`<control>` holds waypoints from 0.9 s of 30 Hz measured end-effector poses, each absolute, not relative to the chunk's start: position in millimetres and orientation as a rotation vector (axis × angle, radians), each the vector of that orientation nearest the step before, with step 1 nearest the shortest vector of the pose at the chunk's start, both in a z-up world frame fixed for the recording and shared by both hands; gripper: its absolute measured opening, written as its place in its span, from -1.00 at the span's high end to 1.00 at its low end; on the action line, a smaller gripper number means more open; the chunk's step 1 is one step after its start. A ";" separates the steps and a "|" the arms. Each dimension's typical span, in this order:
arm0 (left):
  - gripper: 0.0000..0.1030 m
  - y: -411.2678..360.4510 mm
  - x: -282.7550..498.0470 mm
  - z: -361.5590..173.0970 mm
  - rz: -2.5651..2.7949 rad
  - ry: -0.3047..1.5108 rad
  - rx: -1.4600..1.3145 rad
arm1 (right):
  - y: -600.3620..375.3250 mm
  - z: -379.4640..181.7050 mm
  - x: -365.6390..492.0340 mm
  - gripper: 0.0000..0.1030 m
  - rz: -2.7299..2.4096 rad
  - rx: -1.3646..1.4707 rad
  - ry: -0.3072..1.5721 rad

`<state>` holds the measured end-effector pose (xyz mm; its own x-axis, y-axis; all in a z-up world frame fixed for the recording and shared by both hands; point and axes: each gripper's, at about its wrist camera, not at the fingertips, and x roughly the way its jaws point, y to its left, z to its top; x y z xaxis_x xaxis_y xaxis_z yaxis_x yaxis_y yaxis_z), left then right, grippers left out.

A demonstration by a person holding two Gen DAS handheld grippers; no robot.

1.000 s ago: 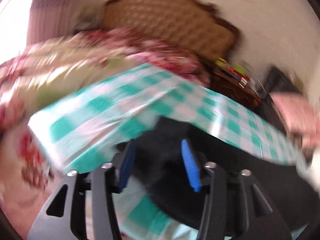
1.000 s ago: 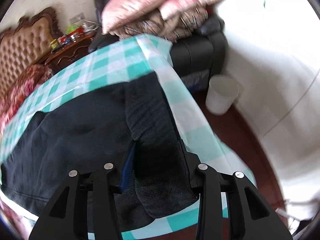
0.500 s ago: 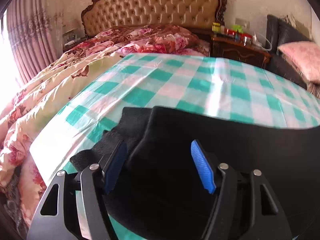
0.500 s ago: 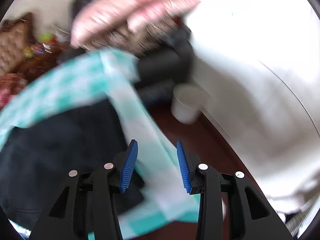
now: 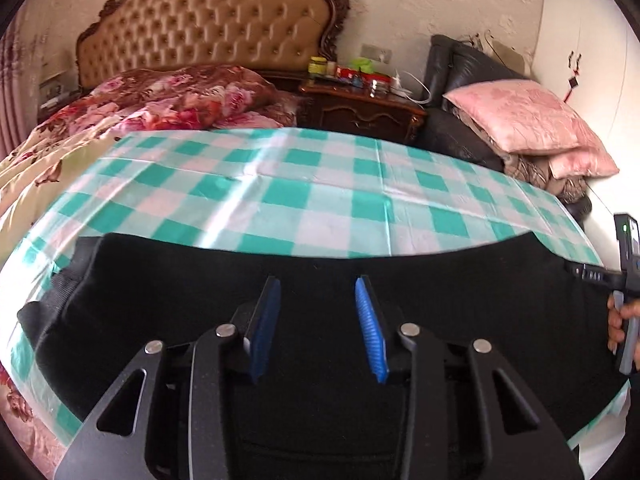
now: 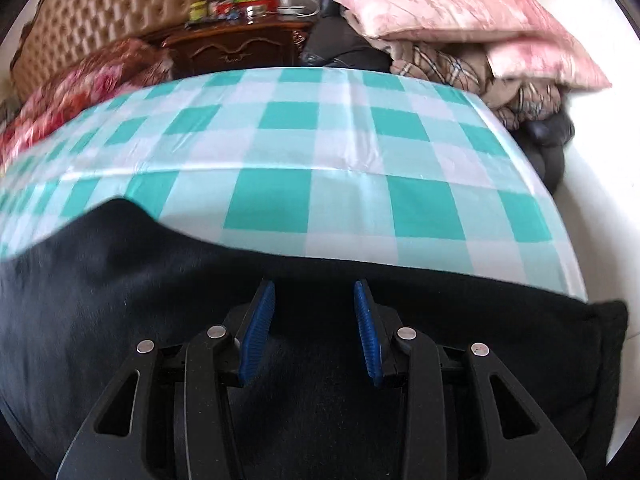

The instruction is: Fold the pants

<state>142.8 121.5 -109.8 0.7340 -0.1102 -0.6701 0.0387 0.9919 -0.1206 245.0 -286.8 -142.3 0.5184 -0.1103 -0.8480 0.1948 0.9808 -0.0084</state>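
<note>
Black pants (image 5: 460,300) lie flat along the near side of a table covered with a green-and-white checked cloth (image 5: 304,196). My left gripper (image 5: 317,284) hovers over the middle of the pants. Its jaws are closing and only the flat fabric lies beneath the blue pads, none of it pinched. At the right edge of the left wrist view, a hand (image 5: 619,318) holds the other tool at the pants' right end. In the right wrist view, my right gripper (image 6: 314,286) is over the pants (image 6: 120,280) near their far edge, pads apart and gripping nothing.
Behind the table stand a bed with a floral quilt (image 5: 160,108) and a tufted headboard (image 5: 208,28). A dark wooden nightstand (image 5: 360,108) carries jars. A black armchair holds pink pillows (image 5: 520,120). The checked cloth (image 6: 320,160) beyond the pants is bare.
The left gripper slid right from the pants' left end to their middle and its jaws narrowed. The right gripper let go of the pant leg, swung past the table edge and returned.
</note>
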 end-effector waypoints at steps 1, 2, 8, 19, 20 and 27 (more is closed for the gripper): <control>0.24 117.0 142.4 -110.8 -0.091 0.745 -0.107 | -285.4 -143.2 244.6 0.35 -0.187 0.082 1.003; 0.27 110.9 145.9 -112.5 -0.109 0.747 -0.113 | -281.0 -143.1 243.4 0.35 -0.192 0.070 1.001; 0.52 58.4 184.6 -129.6 -0.186 0.819 -0.037 | -254.8 -119.3 229.8 0.35 -0.111 0.064 0.946; 0.53 54.1 219.5 -139.7 -0.070 0.860 -0.068 | -231.9 -139.1 244.1 0.33 -0.107 -0.001 1.003; 0.53 51.1 213.4 -136.7 -0.088 0.848 -0.068 | -231.4 -138.4 242.9 0.33 -0.111 -0.003 1.000; 0.33 47.3 175.4 -156.4 -0.128 0.928 -0.113 | -237.7 -114.7 201.2 0.33 -0.160 0.033 0.954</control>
